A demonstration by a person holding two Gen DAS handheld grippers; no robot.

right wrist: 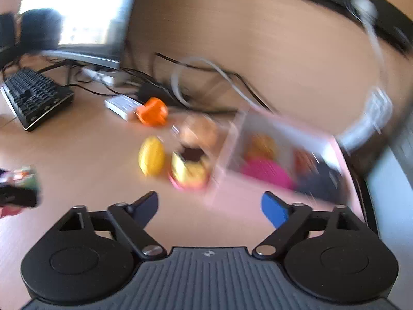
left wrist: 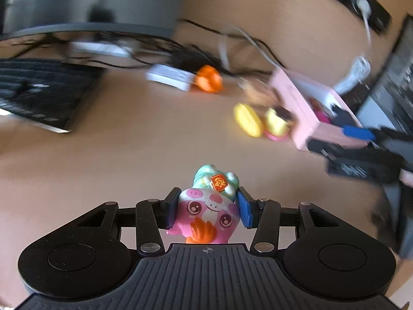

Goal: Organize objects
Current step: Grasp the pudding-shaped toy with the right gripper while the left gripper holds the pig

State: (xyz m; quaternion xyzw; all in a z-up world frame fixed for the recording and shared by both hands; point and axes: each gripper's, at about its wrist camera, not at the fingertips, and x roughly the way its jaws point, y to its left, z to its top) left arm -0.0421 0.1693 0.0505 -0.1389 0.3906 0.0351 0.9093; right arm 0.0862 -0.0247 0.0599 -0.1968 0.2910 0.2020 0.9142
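My left gripper (left wrist: 207, 208) is shut on a pink pig figurine (left wrist: 209, 211) with a mint hat, held above the wooden table (left wrist: 129, 155). The pink storage box (left wrist: 304, 106) lies to the right with toys inside; the right gripper (left wrist: 361, 152) shows at its near end. In the blurred right wrist view my right gripper (right wrist: 210, 206) is open and empty, just in front of the pink box (right wrist: 278, 160). A yellow toy (right wrist: 151, 159), a yellow-and-pink toy (right wrist: 189, 173) and a tan toy (right wrist: 200, 129) lie left of the box. The left gripper with the figurine (right wrist: 18, 188) shows at the left edge.
A black keyboard (left wrist: 38, 93) lies at the left, a monitor (right wrist: 77, 18) behind it. An orange object (left wrist: 209, 78) and a white flat device (left wrist: 169, 76) sit among black and white cables (left wrist: 180, 51) at the back. A white adapter (right wrist: 371, 116) lies at the far right.
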